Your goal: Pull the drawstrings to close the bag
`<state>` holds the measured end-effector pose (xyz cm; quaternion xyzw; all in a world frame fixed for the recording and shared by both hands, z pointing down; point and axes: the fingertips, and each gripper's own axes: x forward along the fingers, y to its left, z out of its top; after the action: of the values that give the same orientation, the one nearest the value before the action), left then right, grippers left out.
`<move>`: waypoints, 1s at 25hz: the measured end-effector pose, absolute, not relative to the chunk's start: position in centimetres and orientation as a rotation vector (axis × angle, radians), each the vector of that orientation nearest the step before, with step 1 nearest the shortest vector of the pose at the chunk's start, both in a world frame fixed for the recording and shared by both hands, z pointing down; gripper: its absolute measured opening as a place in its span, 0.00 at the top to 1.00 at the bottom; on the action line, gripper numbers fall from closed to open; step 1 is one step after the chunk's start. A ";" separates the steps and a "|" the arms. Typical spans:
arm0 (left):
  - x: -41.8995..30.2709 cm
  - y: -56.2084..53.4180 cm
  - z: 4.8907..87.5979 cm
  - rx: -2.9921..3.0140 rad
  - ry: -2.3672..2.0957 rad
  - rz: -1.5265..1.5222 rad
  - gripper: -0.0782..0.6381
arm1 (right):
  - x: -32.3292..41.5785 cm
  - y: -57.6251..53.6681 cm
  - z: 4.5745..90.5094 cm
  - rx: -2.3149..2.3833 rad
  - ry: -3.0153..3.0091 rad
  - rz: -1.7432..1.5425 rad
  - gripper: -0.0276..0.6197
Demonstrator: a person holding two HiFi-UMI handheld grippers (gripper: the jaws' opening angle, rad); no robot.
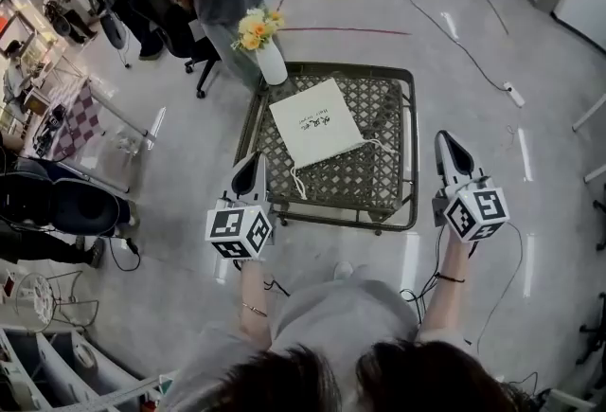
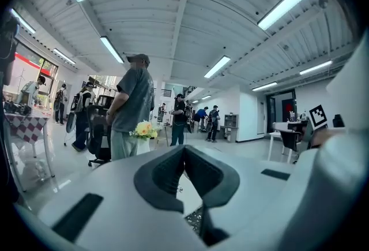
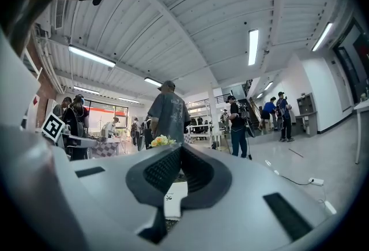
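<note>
Bag (image 1: 315,121) untouched: your left gripper (image 1: 248,170), jaws pressed together on nothing, is at the near left rim of the mesh table (image 1: 409,175); your right gripper (image 1: 453,147), likewise closed and empty, hangs just off its right rim. Ahead and between them the bag lies flat, its drawstrings (image 1: 295,180) trailing toward you.

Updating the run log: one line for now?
left gripper shut, empty | right gripper shut, empty | bag flat on lattice table | drawstrings untouched

A white vase (image 1: 272,65) of yellow flowers (image 1: 258,27) stands on the lattice table (image 1: 413,154).
</note>
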<state>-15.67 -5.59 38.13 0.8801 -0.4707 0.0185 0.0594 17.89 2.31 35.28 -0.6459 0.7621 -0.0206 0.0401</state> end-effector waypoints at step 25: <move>-12.9 -10.1 43.5 2.536 -1.386 0.205 0.86 | 17.8 -6.1 40.1 -1.923 2.499 -0.262 0.92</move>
<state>-12.95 -10.09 43.51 0.8687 -0.4750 0.0702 0.1220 17.78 -6.07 40.12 -0.6076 0.7898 -0.0827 -0.0113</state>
